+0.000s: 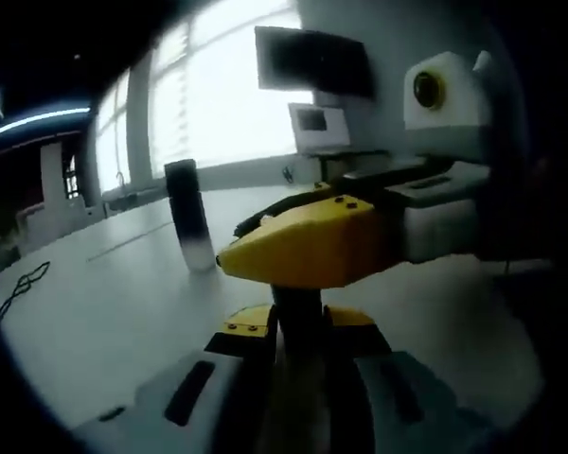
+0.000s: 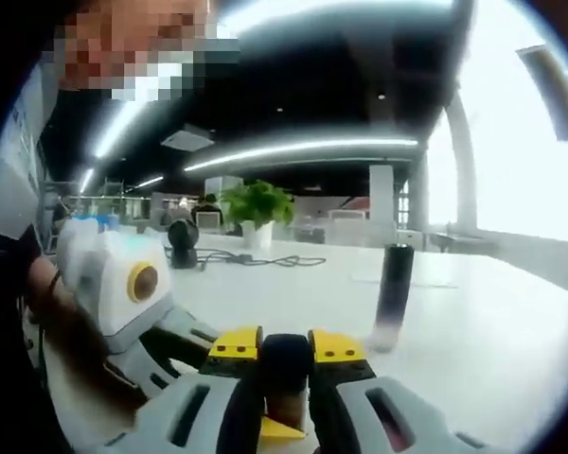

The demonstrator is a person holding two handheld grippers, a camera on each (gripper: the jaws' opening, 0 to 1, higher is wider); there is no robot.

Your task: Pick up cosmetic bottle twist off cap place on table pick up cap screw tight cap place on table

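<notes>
Between my two grippers I hold one small dark piece, probably the cap (image 2: 286,364): the left gripper (image 1: 298,317) has its jaws narrow on it from one side, the right gripper (image 2: 286,359) pinches it from the other — a handover, I judge. On the white table (image 1: 123,312) the cosmetic bottle (image 1: 189,216) stands upright, well apart; its contents I cannot see.

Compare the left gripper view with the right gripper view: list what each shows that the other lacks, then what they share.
Left gripper view: a wall monitor, bright windows.
Right gripper view: a potted plant, ceiling light strips.
Shared: the dark cosmetic bottle upright on the white table, and both tools, left and right, closed on one dark object.
</notes>
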